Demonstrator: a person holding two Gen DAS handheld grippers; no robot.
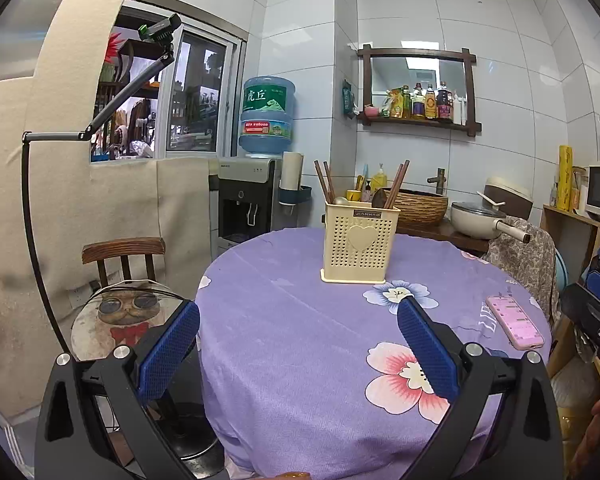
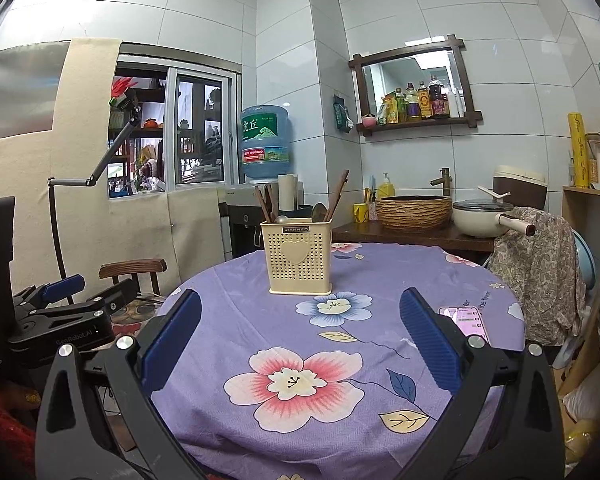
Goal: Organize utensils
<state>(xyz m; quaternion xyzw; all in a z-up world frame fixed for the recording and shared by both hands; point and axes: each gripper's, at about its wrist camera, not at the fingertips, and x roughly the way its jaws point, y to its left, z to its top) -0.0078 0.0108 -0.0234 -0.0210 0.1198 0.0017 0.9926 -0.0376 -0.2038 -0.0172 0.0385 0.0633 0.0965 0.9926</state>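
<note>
I hold both tongs, left gripper [image 1: 298,320] and right gripper [image 2: 300,312], spread wide and empty, well short of the cream utensil holder [image 2: 299,257] with chopsticks [image 2: 338,194] at the table's far side.

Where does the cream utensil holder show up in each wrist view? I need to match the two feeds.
Left wrist: the cream utensil holder stands just right of centre, on the far part of the purple tablecloth.
Right wrist: the holder stands at centre, a little left.
Shared landmark: the pink phone, lying on the cloth to the right of the holder in both.
</note>
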